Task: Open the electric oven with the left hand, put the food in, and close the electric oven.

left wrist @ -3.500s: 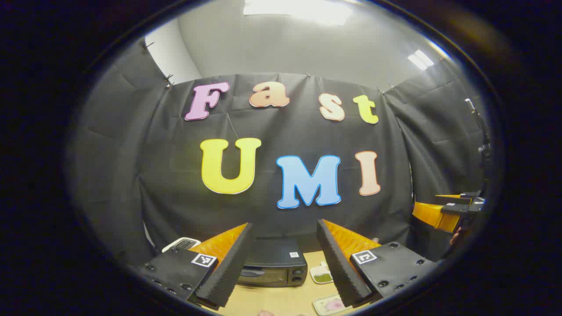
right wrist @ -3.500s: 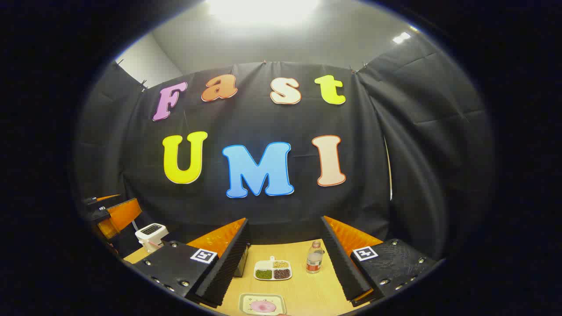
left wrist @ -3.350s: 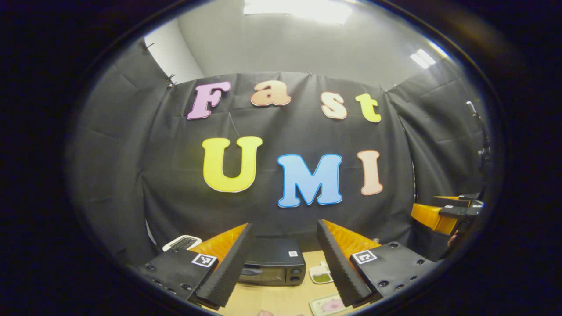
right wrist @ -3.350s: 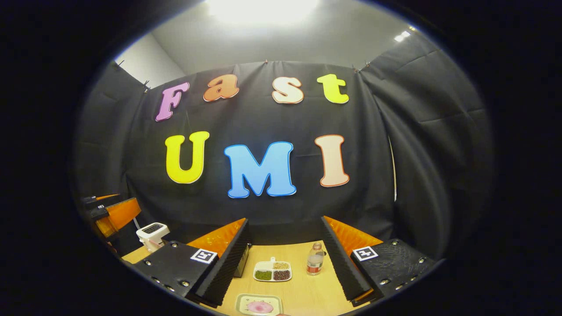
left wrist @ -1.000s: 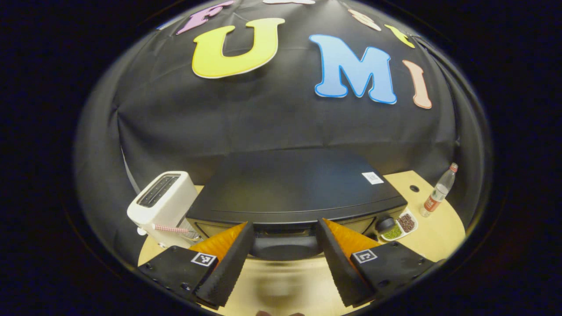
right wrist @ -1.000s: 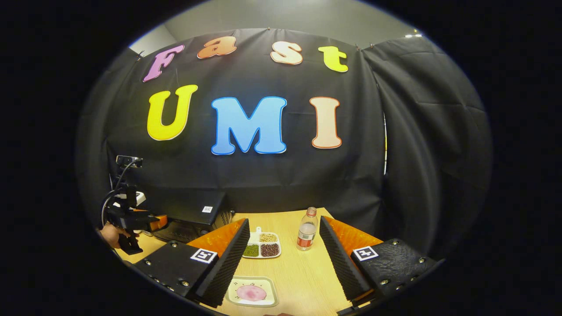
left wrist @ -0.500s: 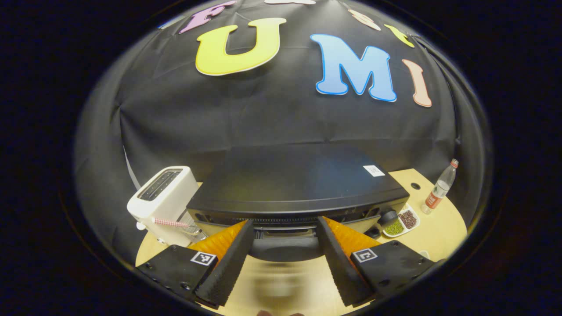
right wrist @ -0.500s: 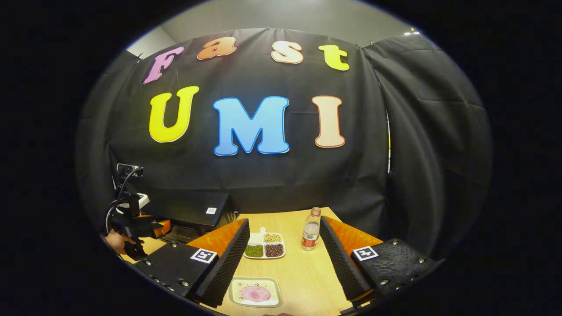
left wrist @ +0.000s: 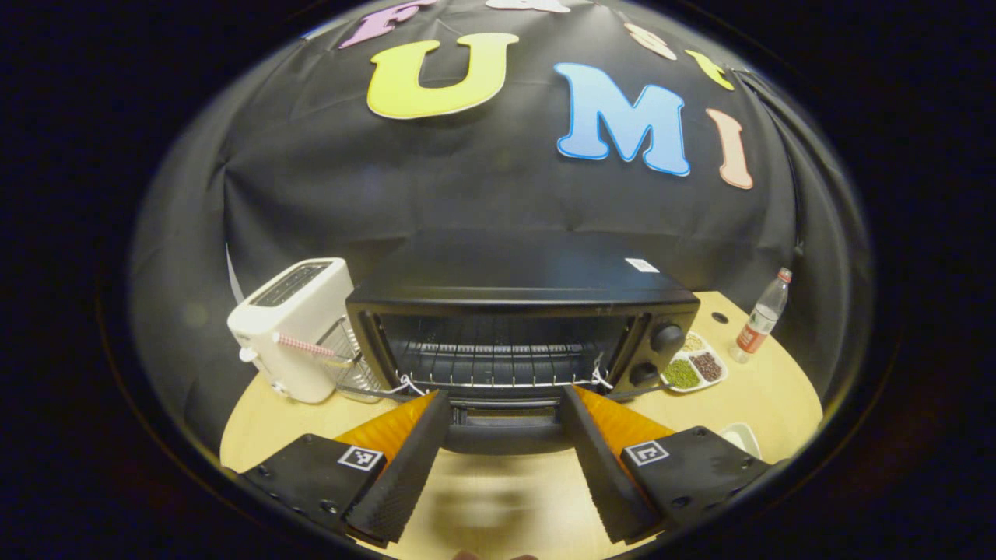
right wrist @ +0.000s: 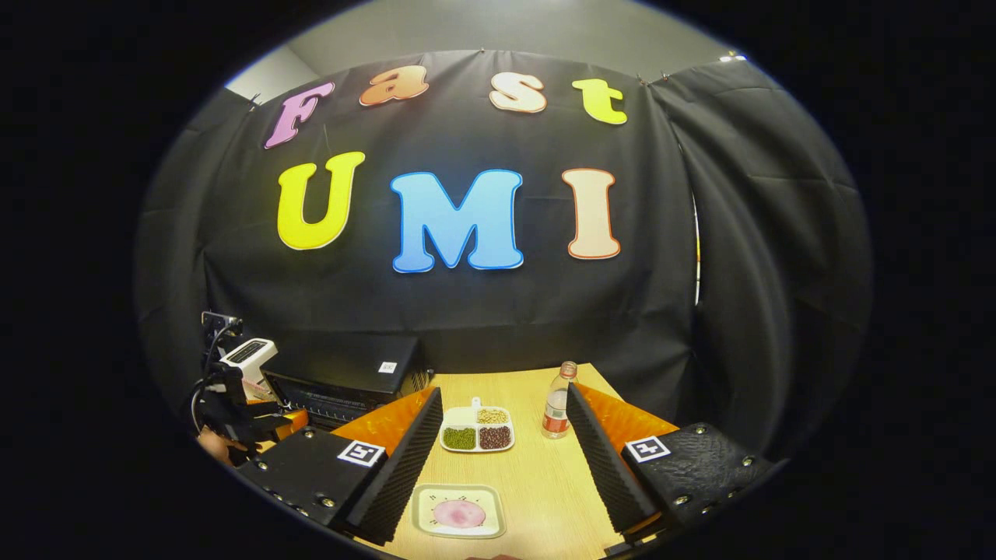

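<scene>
The black electric oven [left wrist: 521, 292] stands with its door swung down toward me, and the wire rack [left wrist: 498, 364] inside is bare. The door handle [left wrist: 504, 434] lies across the gap of my left gripper [left wrist: 504, 397], whose jaws are spread wide, the same as before. My right gripper [right wrist: 504, 393] hangs open over the table with nothing in it. Below it sits a white plate with a pink piece of food [right wrist: 459, 513]. In the right gripper view the oven [right wrist: 342, 373] is at far left, with the left gripper [right wrist: 253, 424] and a hand in front of it.
A white toaster [left wrist: 292, 327] stands left of the oven, touching or nearly so. To the oven's right, a divided dish of beans [left wrist: 689, 369] and a small bottle [left wrist: 761, 315] stand on the wooden table [left wrist: 778, 397]. Black cloth walls close in behind.
The oven door went from just ajar to fully swung down, showing the rack. My left gripper dropped and drew back with the handle between its fingers. The right gripper barely shifted.
</scene>
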The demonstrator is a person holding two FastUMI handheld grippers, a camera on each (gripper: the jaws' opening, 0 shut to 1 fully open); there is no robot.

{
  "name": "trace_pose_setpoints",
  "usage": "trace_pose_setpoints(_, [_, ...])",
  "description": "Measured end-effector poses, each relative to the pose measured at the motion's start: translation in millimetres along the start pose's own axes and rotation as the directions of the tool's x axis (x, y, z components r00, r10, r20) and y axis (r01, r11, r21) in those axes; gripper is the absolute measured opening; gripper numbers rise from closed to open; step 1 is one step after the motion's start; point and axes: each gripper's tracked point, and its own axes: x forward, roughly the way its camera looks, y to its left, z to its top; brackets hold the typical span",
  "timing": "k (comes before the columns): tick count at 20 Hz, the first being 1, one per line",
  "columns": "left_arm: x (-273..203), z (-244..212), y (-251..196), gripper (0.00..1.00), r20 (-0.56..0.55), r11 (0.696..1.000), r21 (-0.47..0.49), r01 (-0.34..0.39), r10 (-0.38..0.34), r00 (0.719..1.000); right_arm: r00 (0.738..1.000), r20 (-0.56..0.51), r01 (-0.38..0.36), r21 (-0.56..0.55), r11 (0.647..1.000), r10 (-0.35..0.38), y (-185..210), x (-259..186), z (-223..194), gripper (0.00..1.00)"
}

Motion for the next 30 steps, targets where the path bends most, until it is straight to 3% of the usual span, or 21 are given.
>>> trace_pose_setpoints(2, [-5, -13, 1, 0.92, -0.004, 1.0, 0.004, 0.003, -0.003, 1.0, 1.0, -0.004, 0.002, 0.003, 1.0, -0.002, 1, -4, -2, 0.97])
trace_pose_setpoints(3, [-8, -20, 1, 0.98, -0.01, 1.0, 0.017, 0.003, -0.003, 1.0, 1.0, -0.006, 0.002, 0.0, 1.0, -0.002, 2, -6, -4, 0.97])
trace_pose_setpoints(6, [-12, -41, 1, 1.0, -0.031, 0.999, 0.048, 0.003, -0.001, 1.0, 1.0, -0.017, 0.0, -0.009, 1.0, 0.0, 8, -11, -8, 0.97])
trace_pose_setpoints(11, [-18, -83, 9, 0.98, -0.114, 1.0, 0.018, -0.022, 0.024, 0.993, 0.999, -0.036, -0.025, 0.009, 1.0, 0.025, 21, -14, -17, 0.97])
trace_pose_setpoints(15, [-42, -44, 11, 0.97, -0.02, 0.999, 0.002, -0.037, 0.037, 0.999, 0.996, -0.073, -0.044, 0.012, 0.999, 0.045, 21, -6, -25, 0.97])
trace_pose_setpoints(18, [-73, 13, 0, 1.0, 0.111, 1.0, 0.012, -0.023, 0.022, 0.994, 0.978, -0.19, -0.082, 0.02, 0.996, 0.085, 18, 12, -53, 0.97])
trace_pose_setpoints(20, [-99, 51, -8, 0.97, 0.198, 1.0, 0.016, -0.014, 0.01, 0.98, 0.944, -0.307, -0.113, 0.039, 0.993, 0.119, 11, 25, -80, 0.97])
trace_pose_setpoints(25, [-170, 122, -24, 1.0, 0.38, 1.0, 0.019, 0.003, -0.01, 0.925, 0.792, -0.569, -0.165, 0.147, 0.975, 0.22, -2, 43, -164, 0.97])
trace_pose_setpoints(26, [-183, 132, -25, 0.96, 0.407, 1.0, 0.023, -0.002, -0.008, 0.913, 0.76, -0.609, -0.159, 0.166, 0.973, 0.228, -5, 45, -178, 0.97])
trace_pose_setpoints(27, [-195, 138, -25, 1.0, 0.431, 1.0, 0.025, -0.01, -0.002, 0.902, 0.73, -0.643, -0.154, 0.176, 0.972, 0.232, -4, 52, -193, 0.97])
trace_pose_setpoints(30, [-227, 151, -25, 1.0, 0.483, 0.999, 0.035, -0.032, 0.011, 0.875, 0.663, -0.714, -0.139, 0.176, 0.974, 0.224, -7, 66, -229, 0.97])
